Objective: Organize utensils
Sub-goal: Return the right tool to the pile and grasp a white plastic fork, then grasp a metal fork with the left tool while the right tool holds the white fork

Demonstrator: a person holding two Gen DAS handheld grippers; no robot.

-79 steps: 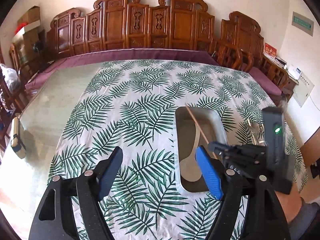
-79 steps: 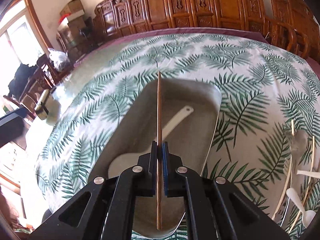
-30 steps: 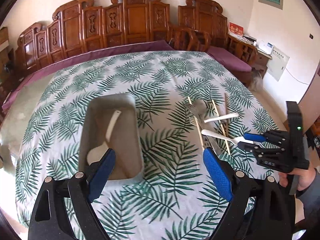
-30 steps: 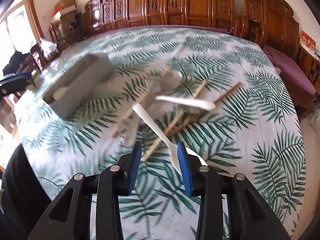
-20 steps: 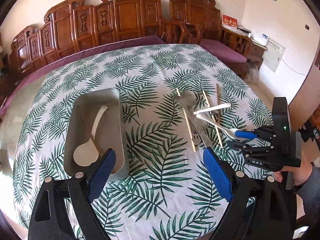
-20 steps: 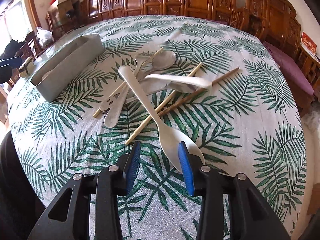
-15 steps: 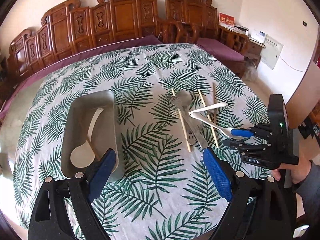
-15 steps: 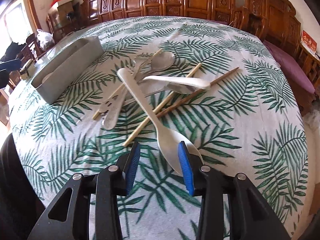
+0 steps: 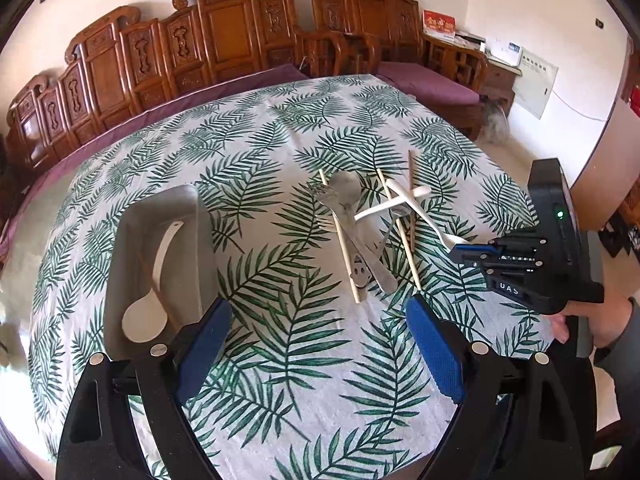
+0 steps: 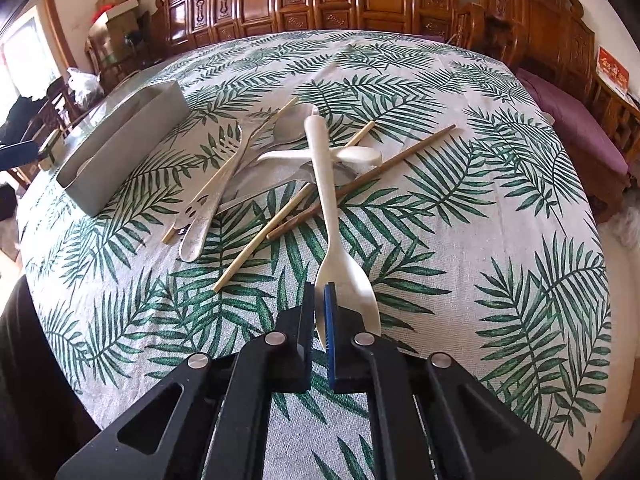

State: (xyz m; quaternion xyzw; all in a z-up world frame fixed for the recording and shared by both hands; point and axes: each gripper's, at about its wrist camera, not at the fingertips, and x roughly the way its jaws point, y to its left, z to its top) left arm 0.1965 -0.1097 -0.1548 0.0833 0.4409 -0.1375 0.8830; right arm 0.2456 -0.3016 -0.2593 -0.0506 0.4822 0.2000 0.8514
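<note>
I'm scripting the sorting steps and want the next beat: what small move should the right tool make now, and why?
Probably lift straight up. The right tool has just been closing and now pinches the white plastic spoon by its bowl, while the handle lies across the other white spoon and chopsticks; the gray tray waits to the left.

One grey tray [image 9: 160, 204]. Three white spoons [image 10: 328, 200]: one in the tray, two on the desk [image 9: 280, 360]. Four chopsticks [image 10: 255, 248]: one in the tray, three outside. One metal fork [image 9: 326, 222], one metal spoon [image 9: 346, 188].

Bright daylight, soft shadows, sharp focus (heavy fisheye bending, dark vignetted corners)
</note>
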